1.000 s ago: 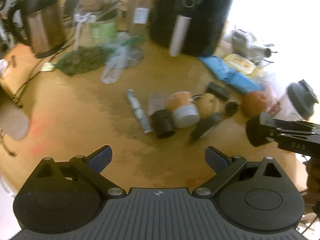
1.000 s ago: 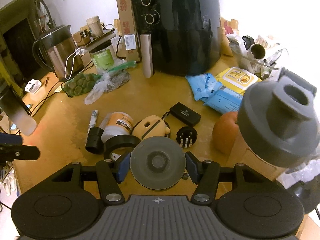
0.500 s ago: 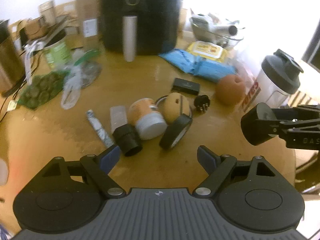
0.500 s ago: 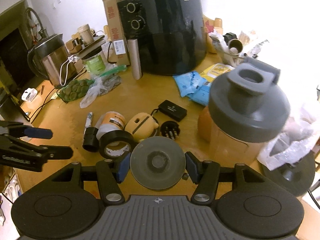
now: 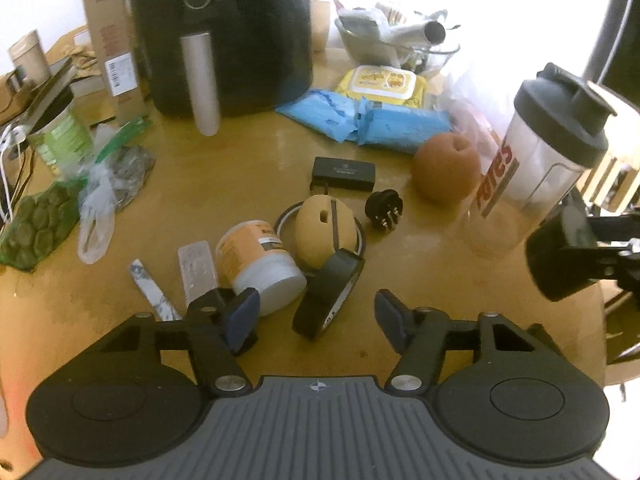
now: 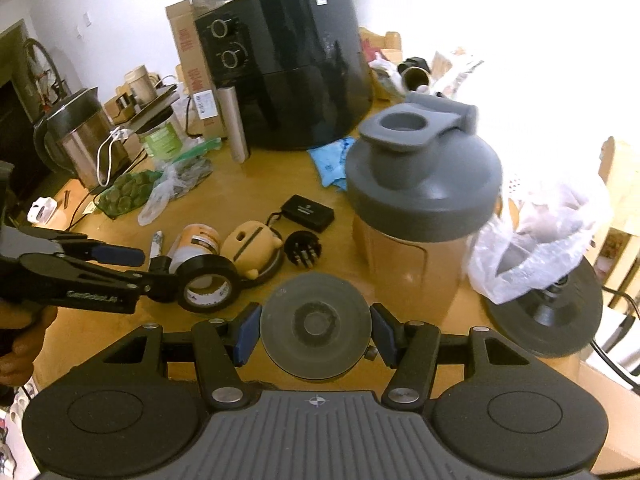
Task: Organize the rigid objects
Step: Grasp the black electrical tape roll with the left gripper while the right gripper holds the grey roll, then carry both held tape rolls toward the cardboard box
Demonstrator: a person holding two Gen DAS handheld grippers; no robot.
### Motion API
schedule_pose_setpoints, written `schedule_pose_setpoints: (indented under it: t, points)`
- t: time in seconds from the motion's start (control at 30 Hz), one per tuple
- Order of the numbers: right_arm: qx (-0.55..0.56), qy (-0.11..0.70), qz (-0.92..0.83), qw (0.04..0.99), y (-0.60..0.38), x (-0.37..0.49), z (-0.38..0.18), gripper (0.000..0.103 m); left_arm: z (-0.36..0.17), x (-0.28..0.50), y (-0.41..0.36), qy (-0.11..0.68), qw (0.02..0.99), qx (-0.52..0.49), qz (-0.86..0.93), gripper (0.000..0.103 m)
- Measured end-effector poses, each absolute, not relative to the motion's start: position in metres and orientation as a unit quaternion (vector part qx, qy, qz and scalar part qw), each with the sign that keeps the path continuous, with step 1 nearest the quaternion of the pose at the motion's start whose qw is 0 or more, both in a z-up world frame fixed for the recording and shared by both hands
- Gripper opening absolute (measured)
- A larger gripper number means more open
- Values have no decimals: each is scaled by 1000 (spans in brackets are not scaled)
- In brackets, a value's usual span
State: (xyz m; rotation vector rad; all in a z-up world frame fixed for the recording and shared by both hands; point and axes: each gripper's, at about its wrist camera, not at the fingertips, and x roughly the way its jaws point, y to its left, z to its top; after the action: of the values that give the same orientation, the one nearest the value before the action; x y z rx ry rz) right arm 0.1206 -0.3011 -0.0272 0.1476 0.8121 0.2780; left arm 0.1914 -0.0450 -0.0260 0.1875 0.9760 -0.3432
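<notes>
My right gripper [image 6: 316,334] is shut on a round grey disc-shaped object [image 6: 316,330], held above the table's front edge; it also shows in the left wrist view [image 5: 560,260]. My left gripper [image 5: 316,316] is open and empty, low over a black tape roll [image 5: 328,296], which also shows in the right wrist view [image 6: 208,286]. Beside the roll lie an orange-labelled jar [image 5: 256,264], a tan rounded case [image 5: 324,232], a black plug adapter [image 5: 384,210], a small black box [image 5: 344,172] and a thin tube [image 5: 152,296].
A shaker bottle with a grey lid [image 6: 420,196] stands close in front of my right gripper. An orange fruit [image 5: 446,172], blue packets [image 5: 372,120], a black air fryer [image 5: 224,32], a kettle [image 6: 84,140], plastic bags and a black round base [image 6: 548,308] crowd the wooden table [image 5: 224,184].
My left gripper has swung right and moved down toward the tape roll and jar. My right gripper with the disc has moved right, nearer the shaker bottle.
</notes>
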Motion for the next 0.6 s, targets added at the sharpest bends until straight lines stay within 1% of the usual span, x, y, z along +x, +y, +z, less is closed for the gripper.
schedule_pose_setpoints:
  t: [0.13, 0.23, 0.33, 0.4, 0.43, 0.47, 0.53, 0.57, 0.6]
  points:
    - [79, 393, 126, 908, -308, 114, -27, 61, -32, 198, -50, 467, 862, 99, -174, 58]
    - [83, 393, 120, 908, -313, 110, -28, 61, -37, 202, -54, 472, 856, 108, -181, 50]
    - [89, 394, 112, 908, -318, 105, -28, 61, -43, 207, -59, 472, 854, 122, -183, 50]
    - [93, 395, 106, 908, -322, 103, -29, 61, -48, 210, -63, 475, 850, 131, -186, 46]
    - [95, 395, 104, 908, -323, 103, -29, 61, -50, 211, -64, 476, 848, 135, -189, 43]
    - [96, 396, 101, 908, -325, 102, -30, 61, -53, 212, -66, 478, 846, 138, -192, 29]
    - [98, 396, 97, 908, -327, 100, -30, 61, -55, 212, -68, 480, 843, 143, -197, 23]
    - [99, 396, 95, 908, -329, 99, -30, 61, -55, 211, -68, 479, 843, 142, -201, 19]
    - [100, 396, 93, 908, -330, 98, -30, 61, -54, 210, -69, 479, 842, 143, -203, 18]
